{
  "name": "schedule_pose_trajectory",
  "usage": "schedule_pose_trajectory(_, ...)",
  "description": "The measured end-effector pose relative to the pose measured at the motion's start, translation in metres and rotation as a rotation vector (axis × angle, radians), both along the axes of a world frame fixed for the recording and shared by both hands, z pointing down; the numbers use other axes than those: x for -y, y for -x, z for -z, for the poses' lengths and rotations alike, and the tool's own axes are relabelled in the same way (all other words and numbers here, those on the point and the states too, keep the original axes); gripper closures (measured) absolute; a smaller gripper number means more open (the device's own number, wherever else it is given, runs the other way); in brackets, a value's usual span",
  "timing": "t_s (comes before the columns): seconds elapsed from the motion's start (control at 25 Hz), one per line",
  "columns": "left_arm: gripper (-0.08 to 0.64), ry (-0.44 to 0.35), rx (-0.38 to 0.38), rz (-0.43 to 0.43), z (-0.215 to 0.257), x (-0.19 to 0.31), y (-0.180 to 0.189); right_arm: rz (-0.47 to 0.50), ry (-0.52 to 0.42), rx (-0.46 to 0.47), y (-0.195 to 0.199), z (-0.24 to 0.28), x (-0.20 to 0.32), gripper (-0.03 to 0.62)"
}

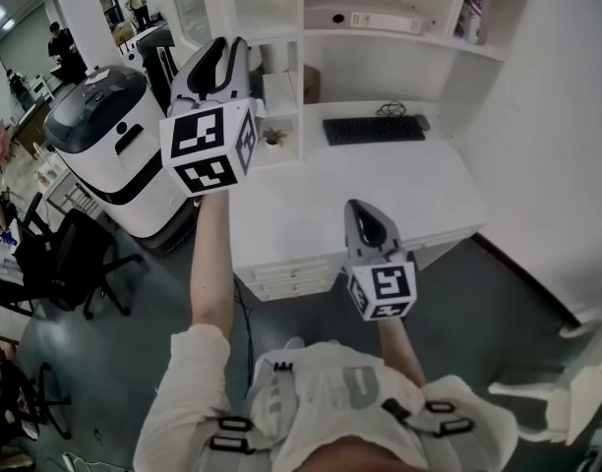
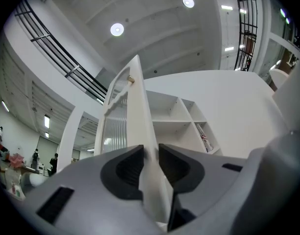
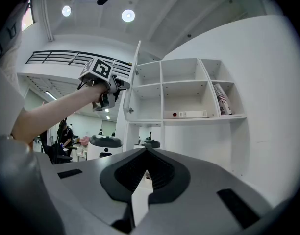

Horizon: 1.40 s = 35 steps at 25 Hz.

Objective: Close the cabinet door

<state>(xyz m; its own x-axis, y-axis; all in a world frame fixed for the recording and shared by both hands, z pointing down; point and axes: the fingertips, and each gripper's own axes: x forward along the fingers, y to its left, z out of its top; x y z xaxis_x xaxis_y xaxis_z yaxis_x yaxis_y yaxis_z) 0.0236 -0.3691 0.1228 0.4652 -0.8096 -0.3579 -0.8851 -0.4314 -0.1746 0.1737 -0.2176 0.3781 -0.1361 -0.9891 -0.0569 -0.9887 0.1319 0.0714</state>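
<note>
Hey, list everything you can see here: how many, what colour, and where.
cabinet door: one, white with ribbed glass, swung open at the shelf unit's upper left
shelf unit: one, white, above the desk
desk: one, white, against the wall
keyboard: one, black, on the desk
binder: one, white, flat on a shelf
books: a few, mixed colours, right compartment
small plant: one, dark, low cubby left of the keyboard
wheeled machine: one, white and black, left of the desk
office chair: one, black, floor at left
left tongs: grey, shut on the door's edge
right tongs: grey, shut, empty
</note>
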Motion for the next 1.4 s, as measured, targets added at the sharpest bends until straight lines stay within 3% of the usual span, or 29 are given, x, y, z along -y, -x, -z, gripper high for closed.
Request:
schedule_pose_trajectory(0.12, 0.396, 0.035, -0.021, -0.011, -0.004, 0.008, 0.002, 0.001, 0.001, -0.001, -0.001, 0.0, -0.001, 0.588)
schedule_pose_trajectory(0.24, 0.403, 0.073, -0.041, -0.04, -0.009, 0.014, -0.002, 0.001, 0.006, -0.004, -0.002, -0.002, -0.001, 0.588)
schedule_pose_trajectory(1.4, 0.413, 0.048, 0.0, 0.026, -0.008, 0.035, -0.043, -0.01, 0.011, 0.01, -0.025, -0.008, 0.008, 0.588)
